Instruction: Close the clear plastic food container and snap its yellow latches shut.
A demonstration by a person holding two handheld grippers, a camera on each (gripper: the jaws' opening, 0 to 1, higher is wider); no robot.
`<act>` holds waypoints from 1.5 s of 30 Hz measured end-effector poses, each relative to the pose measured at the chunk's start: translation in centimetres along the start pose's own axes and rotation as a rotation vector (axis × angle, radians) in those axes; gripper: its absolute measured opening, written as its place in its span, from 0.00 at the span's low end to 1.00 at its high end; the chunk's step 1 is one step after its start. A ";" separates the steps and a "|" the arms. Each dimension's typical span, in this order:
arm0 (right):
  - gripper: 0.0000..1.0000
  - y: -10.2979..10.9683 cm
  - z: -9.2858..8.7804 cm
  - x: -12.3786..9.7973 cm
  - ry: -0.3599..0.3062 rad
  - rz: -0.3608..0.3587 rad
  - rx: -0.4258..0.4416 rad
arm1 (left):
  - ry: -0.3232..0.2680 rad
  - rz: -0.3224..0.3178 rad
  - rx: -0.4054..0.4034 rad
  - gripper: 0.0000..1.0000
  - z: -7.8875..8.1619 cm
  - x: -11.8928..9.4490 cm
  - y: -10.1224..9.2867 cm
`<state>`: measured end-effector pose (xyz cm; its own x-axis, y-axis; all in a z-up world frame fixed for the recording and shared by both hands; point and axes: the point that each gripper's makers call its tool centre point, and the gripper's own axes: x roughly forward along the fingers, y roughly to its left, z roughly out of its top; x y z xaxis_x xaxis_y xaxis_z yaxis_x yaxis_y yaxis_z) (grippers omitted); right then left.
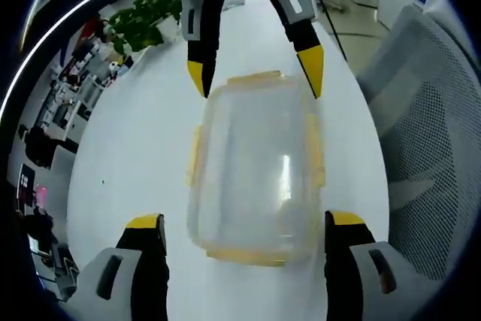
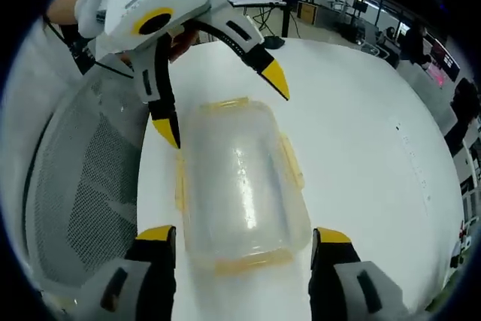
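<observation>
- Left gripper view: the clear plastic food container lies with its lid on, on a white table, between this gripper's two yellow-tipped jaws, which stand wide apart and grasp nothing; the left gripper touches neither side of it.
- At the far end of the container, the right gripper comes in from above, its jaws spread and its yellow tips just beside the far corners; contact cannot be told.
- Yellow latches show along the container's sides and ends; whether they are snapped down cannot be told.
- A grey mesh office chair stands just right of the table; a green potted plant sits at the far left edge, with office desks beyond.
- Right gripper view: the container again lies between this view's own released jaws, the right gripper apart from it, the left gripper spread over its far end.
- The table runs bare to the right; the mesh chair stands at left, and desks fill the dim room beyond.
</observation>
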<state>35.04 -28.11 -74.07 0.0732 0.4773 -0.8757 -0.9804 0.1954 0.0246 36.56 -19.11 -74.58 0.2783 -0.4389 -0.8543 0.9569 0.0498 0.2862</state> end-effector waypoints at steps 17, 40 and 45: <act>0.73 -0.2 -0.5 1.2 0.059 -0.036 -0.119 | 0.016 -0.055 -0.010 0.76 -0.9 1.3 -0.5; 0.71 0.0 -0.4 1.3 0.074 -0.034 -0.113 | 0.030 -0.076 -0.010 0.77 -1.1 1.4 -0.7; 0.71 0.3 0.0 1.6 0.079 -0.038 -0.103 | 0.029 -0.081 -0.004 0.77 -1.6 1.2 -0.7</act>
<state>34.87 -27.26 -75.47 0.0996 0.4013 -0.9105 -0.9912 0.1206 -0.0553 36.32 -18.19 -76.49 0.2026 -0.4156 -0.8867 0.9766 0.0190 0.2142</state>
